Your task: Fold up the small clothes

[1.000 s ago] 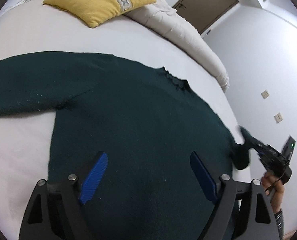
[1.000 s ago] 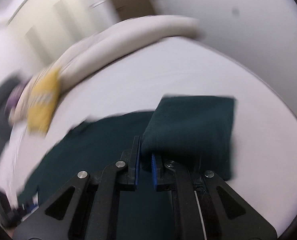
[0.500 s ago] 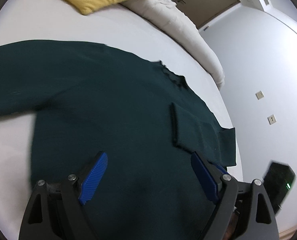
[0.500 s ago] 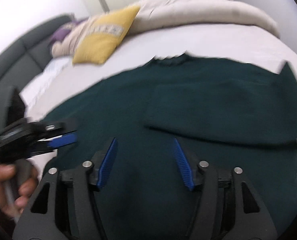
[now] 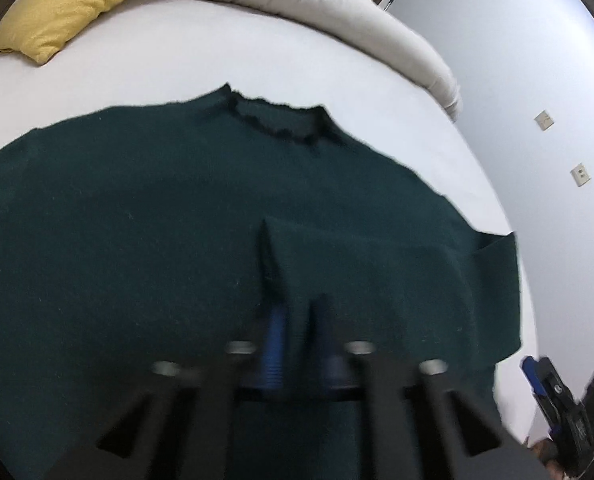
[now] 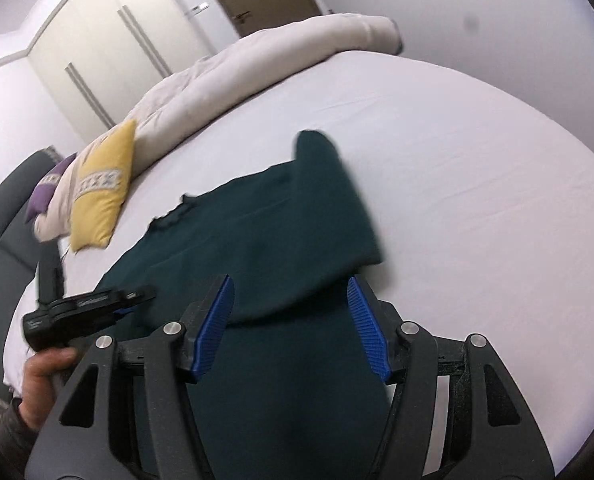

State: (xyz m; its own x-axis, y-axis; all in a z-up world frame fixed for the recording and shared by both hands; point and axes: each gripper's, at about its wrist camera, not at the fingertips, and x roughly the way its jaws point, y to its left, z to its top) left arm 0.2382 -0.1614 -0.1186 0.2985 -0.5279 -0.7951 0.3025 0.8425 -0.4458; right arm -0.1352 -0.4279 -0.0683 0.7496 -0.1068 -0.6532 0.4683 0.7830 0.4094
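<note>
On the white bed [image 6: 437, 128] a dark green sweater [image 5: 145, 216] lies spread flat, its frilled neckline [image 5: 281, 120] toward the far side where a rolled cream duvet [image 5: 309, 4] runs along the edge. One sleeve [image 5: 377, 264] is folded across the body, its cuff end lying near the middle of the chest; in the right wrist view that sleeve [image 6: 325, 200] makes a thick band over the sweater's right side.

The left claw [image 5: 299, 344] hangs over the near part of the sweater, blurred in its own view, and its jaws have just been closing: the two blue pads [image 5: 273, 344] stand almost together with only a narrow strip of green between them. Whether they pinch any cloth I cannot tell through the blur. From the right wrist view the same claw [image 6: 137, 300] shows at the left over the sweater, held by a bare hand [image 6: 45, 376] in a dark cuff.

The right claw [image 6: 289, 328] is poised above the near hem, jaws parted about halfway and gripping nothing; the sweater lies below the gap, and its blue pads [image 6: 213, 324] are clear of the fabric. In the left wrist view it [image 5: 537, 376] sits at the near right corner, beside the bed's edge.

A yellow cushion [image 6: 101, 196] with a patterned band rests at the far left, with a purple cushion [image 6: 45, 188] beyond it.
</note>
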